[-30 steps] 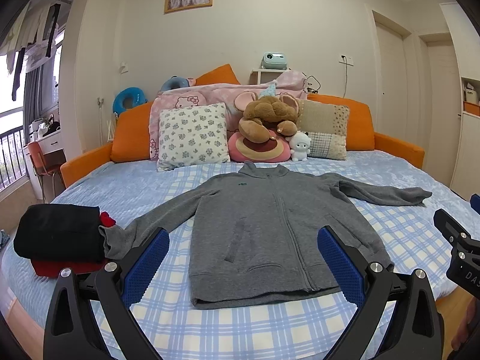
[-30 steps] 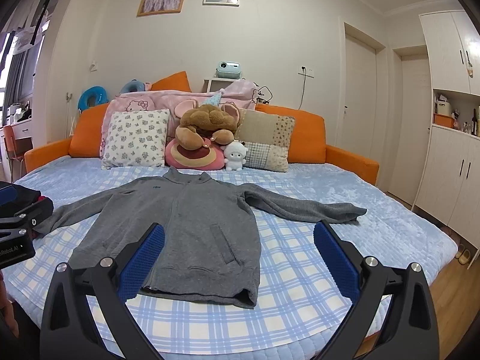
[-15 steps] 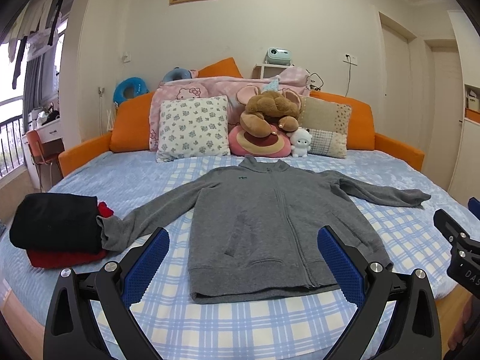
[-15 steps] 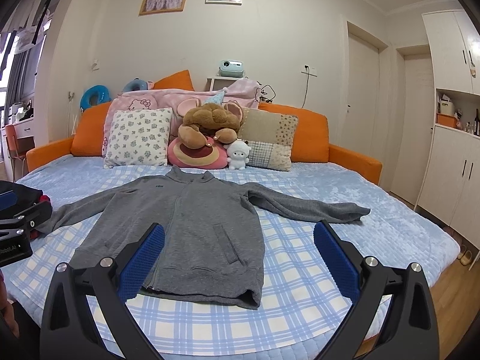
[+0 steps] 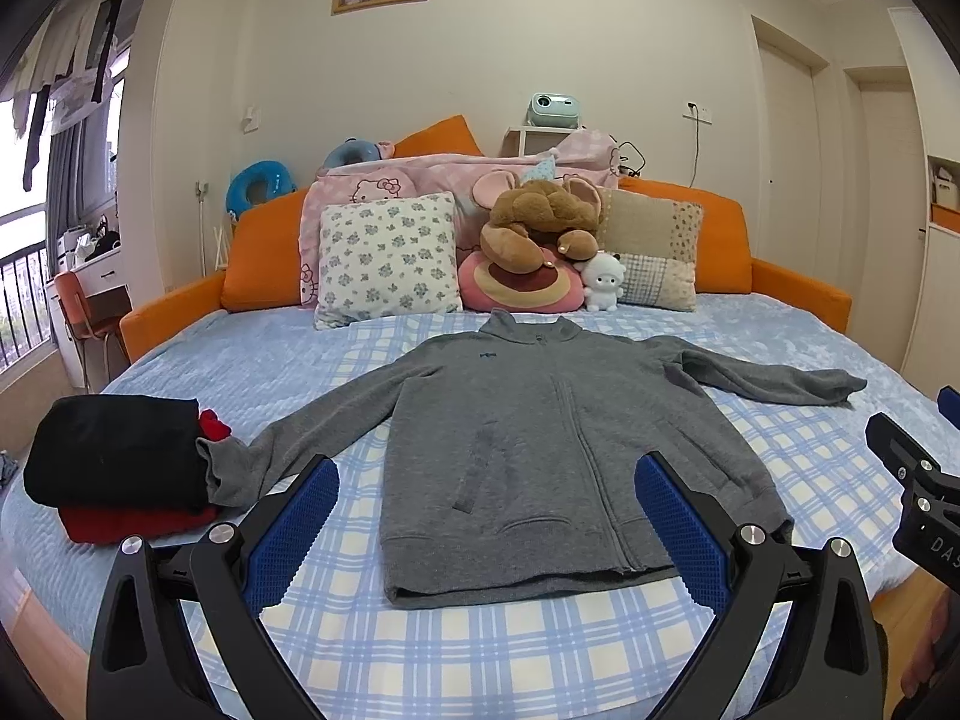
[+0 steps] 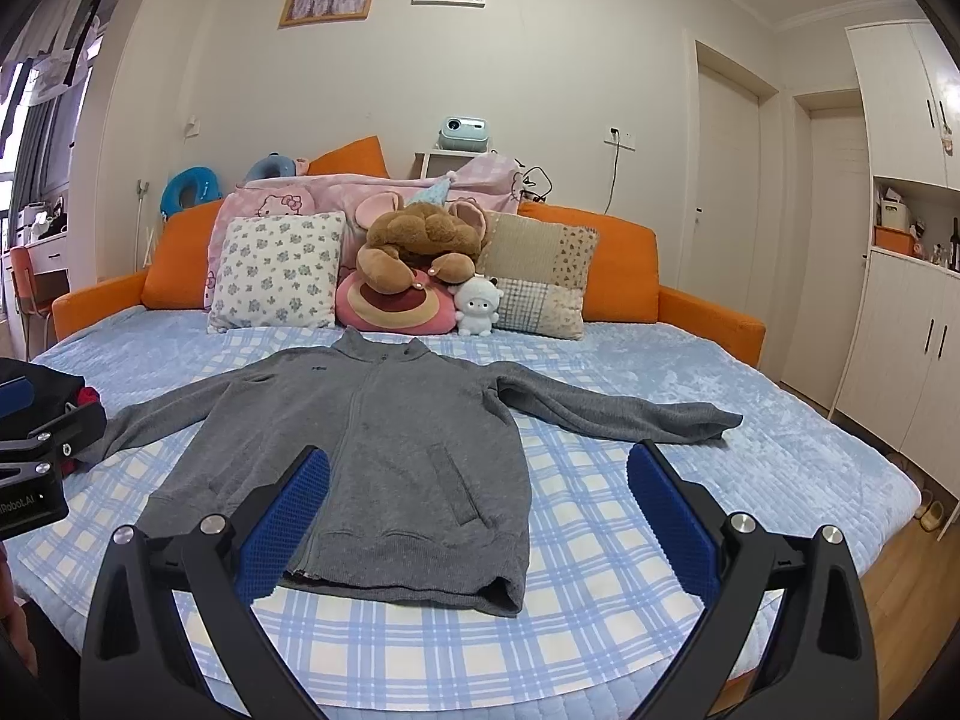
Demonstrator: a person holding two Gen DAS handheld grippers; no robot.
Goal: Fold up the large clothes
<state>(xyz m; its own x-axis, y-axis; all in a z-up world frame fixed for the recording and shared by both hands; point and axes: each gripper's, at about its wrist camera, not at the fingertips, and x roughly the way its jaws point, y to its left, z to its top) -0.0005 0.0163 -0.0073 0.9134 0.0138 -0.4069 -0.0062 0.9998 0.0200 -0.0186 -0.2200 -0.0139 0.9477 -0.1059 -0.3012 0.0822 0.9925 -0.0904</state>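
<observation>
A grey zip-up jacket [image 5: 540, 438] [image 6: 384, 450] lies flat, front up, on the blue checked sheet of the bed, collar toward the pillows and both sleeves spread out. Its left cuff touches a folded pile of black and red clothes [image 5: 114, 474]. My left gripper [image 5: 486, 510] hovers open above the jacket's hem, nothing between its blue pads. My right gripper [image 6: 477, 504] is open too, over the jacket's lower right side. Each gripper shows at the edge of the other's view.
Pillows and plush toys [image 5: 540, 234] line the orange headboard [image 5: 264, 246]. A desk and chair [image 5: 84, 312] stand at the left by the window. White wardrobes [image 6: 900, 300] and doors stand at the right. The bed's front edge [image 6: 540, 696] lies just below the grippers.
Both grippers have dropped slightly, so the bed and jacket sit higher in view. The jacket has not moved and both grippers stay open.
</observation>
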